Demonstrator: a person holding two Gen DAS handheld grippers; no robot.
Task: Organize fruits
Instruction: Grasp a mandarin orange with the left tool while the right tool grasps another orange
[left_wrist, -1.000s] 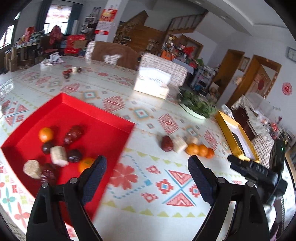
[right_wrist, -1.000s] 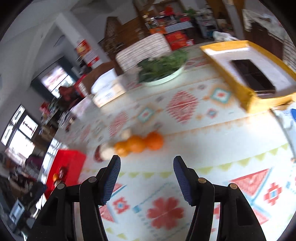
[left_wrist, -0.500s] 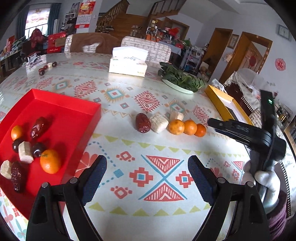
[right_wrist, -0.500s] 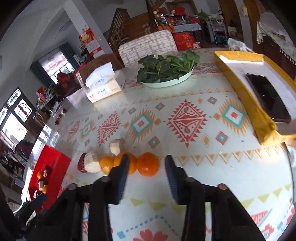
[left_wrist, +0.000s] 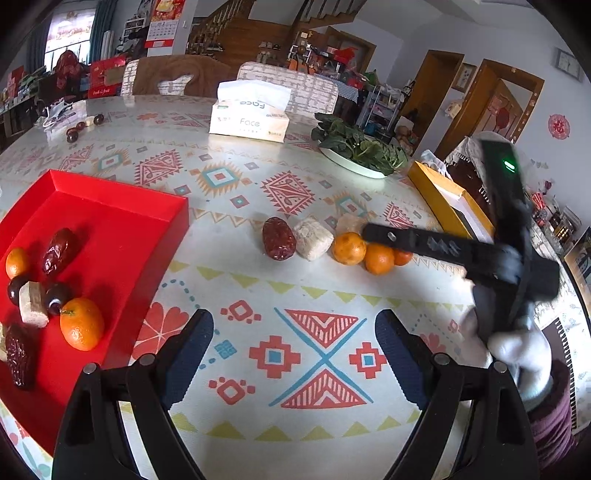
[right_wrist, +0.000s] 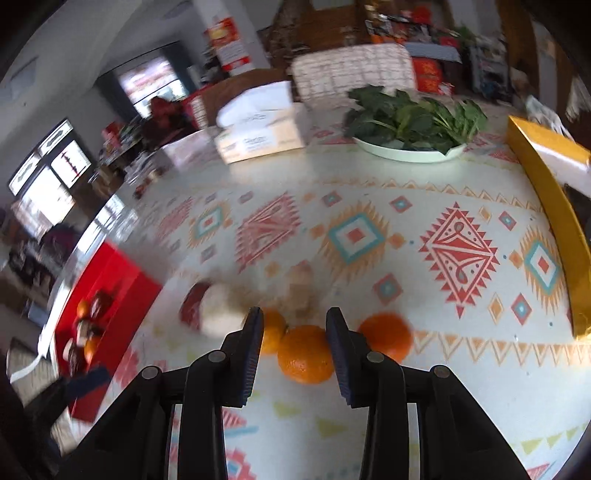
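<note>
A row of loose items lies mid-table: a red date (left_wrist: 279, 238), a pale cake block (left_wrist: 313, 238) and three oranges. My right gripper (right_wrist: 294, 325) is open, its fingers on either side of the middle orange (right_wrist: 306, 354), with one orange (right_wrist: 272, 331) to its left and another (right_wrist: 386, 334) to its right. In the left wrist view the right gripper's fingers (left_wrist: 413, 242) reach over the oranges (left_wrist: 378, 258). A red tray (left_wrist: 110, 236) at left holds oranges, dates and cake blocks. My left gripper (left_wrist: 293, 343) is open and empty above the tablecloth.
A tissue box (left_wrist: 251, 112) and a plate of greens (left_wrist: 360, 149) stand at the back. A yellow box (left_wrist: 448, 197) lies at the right edge. A few small dark fruits (left_wrist: 79, 129) lie at the far left.
My right gripper has moved down and forward to the row of oranges and narrowed around the middle one. My left gripper has shifted right, away from the red tray.
</note>
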